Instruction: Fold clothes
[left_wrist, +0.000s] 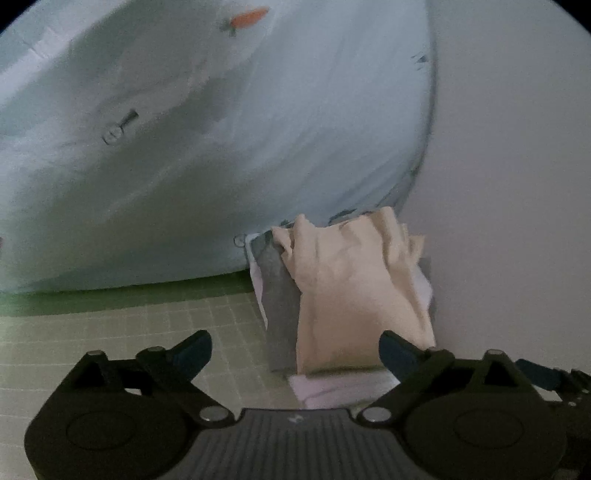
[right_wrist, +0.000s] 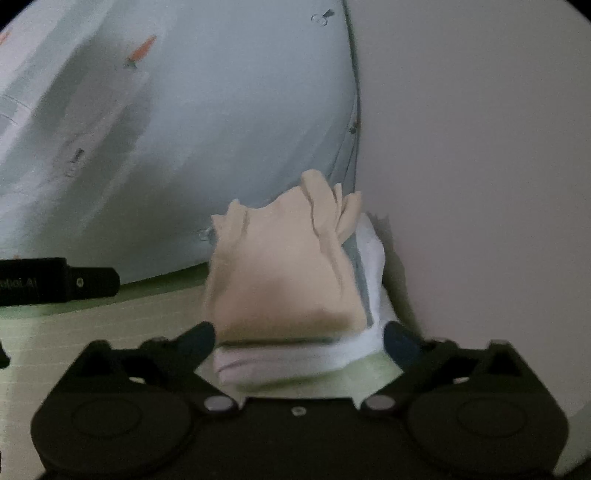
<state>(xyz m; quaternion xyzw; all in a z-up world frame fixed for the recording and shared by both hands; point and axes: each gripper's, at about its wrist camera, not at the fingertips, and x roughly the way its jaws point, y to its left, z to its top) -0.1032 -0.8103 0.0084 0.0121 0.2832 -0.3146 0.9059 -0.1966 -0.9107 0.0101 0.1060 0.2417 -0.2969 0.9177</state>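
A folded cream garment (left_wrist: 354, 291) lies on top of a stack with a grey garment (left_wrist: 279, 306) and a white one (left_wrist: 332, 387) beneath it, on the green grid mat (left_wrist: 129, 325) next to the wall. My left gripper (left_wrist: 295, 350) is open and empty just in front of the stack. In the right wrist view the cream garment (right_wrist: 280, 277) sits on the white folded garment (right_wrist: 295, 360). My right gripper (right_wrist: 299, 341) is open, its fingers either side of the stack's near edge, holding nothing.
A pale blue sheet with carrot prints (left_wrist: 221, 129) rises behind the mat, also in the right wrist view (right_wrist: 184, 129). A plain wall (left_wrist: 517, 184) bounds the right side. The left gripper's black body (right_wrist: 55, 282) shows at the right view's left edge.
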